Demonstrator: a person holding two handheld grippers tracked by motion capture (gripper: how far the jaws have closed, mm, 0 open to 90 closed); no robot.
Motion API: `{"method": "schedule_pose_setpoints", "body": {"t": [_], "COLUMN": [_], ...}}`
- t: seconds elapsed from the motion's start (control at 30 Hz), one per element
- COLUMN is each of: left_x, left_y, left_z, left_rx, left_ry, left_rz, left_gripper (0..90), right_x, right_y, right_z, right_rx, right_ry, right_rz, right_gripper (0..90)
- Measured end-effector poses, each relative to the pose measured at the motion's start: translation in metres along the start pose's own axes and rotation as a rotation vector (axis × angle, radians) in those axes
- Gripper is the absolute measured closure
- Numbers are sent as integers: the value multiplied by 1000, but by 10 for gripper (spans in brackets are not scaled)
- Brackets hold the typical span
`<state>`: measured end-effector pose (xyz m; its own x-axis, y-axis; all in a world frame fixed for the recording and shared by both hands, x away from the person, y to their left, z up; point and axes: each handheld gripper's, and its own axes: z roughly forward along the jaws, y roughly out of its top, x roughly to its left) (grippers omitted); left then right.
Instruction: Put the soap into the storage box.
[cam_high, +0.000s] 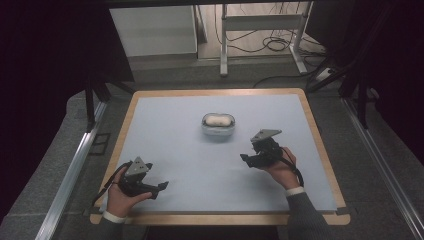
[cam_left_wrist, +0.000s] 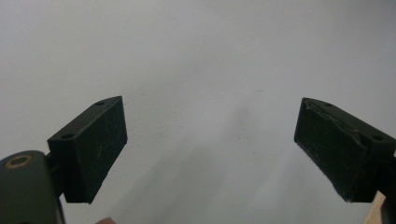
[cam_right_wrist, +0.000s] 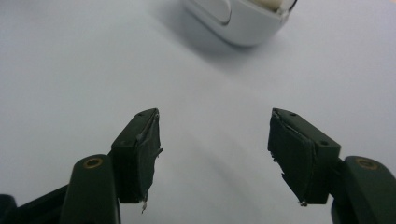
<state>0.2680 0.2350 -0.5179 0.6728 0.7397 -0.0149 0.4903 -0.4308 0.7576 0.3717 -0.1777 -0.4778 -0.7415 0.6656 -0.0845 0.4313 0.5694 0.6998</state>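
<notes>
**Lidless white tub, both grippers empty**

Near the far edge of the pale blue table mat (cam_high: 200, 170), at mid-width: small rounded white plastic container (cam_high: 218, 125), a pale lump inside; right gripper (cam_high: 248, 159) near the right edge, just short of the container, jaws partly spread on nothing; left gripper (cam_high: 161, 187) by the near left corner, gaping wide, empty.

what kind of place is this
Probably a lab or workshop set up for recording tabletop handling: a wood-edged table with a pale mat, a metal frame and loose cables on the floor behind, dark curtains at the sides.
</notes>
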Motion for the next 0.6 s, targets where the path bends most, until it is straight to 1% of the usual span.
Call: {"method": "schedule_pose_setpoints", "body": {"t": [0.03, 0.07, 0.13, 0.2, 0.23, 0.27, 0.3, 0.33, 0.4, 0.43, 0.47, 0.6], "left_x": [0, -1, -1, -1, -1, -1, -2, -2, -2, -2, -2, -1], "left_y": [0, 0, 0, 0, 1, 0, 0, 1, 1, 1, 1, 0], "left_z": [0, 0, 1, 1, 1, 1, 2, 2, 2, 2, 2, 1], "left_rx": [-1, -1, 1, 4, 3, 4, 4, 4, 4, 5, 5, 5], "left_ry": [0, 1, 1, 0, -2, -1, -1, -3, -3, -2, -1, -2], "left_rz": [0, 1, 0, 1, 0, 2, 2, 2, 3, 4, 5, 7], "left_gripper": [100, 100, 100, 100, 100, 100, 100, 100, 100, 100, 100, 100], "right_x": [1, 3, 6, 8, 9, 10, 11, 12, 11, 12, 12, 12], "right_y": [-5, -11, -19, -27, -29, -30, -30, -30, -30, -30, -31, -35], "right_z": [-3, -7, -12, -15, -15, -14, -15, -16, -17, -17, -16, -13], "right_rx": [-5, -12, -19, -42, -44, -26, -14, -18, -35, -37, -36, -28], "right_ry": [2, -10, -19, -15, -15, -20, -39, -52, -43, -44, -50, -54], "right_rz": [10, 16, 22, 46, 50, 28, 7, 4, 23, 25, 20, 28], "right_gripper": [337, 337, 334, 335, 333, 326, 320, 320, 321, 320, 317, 293]}}
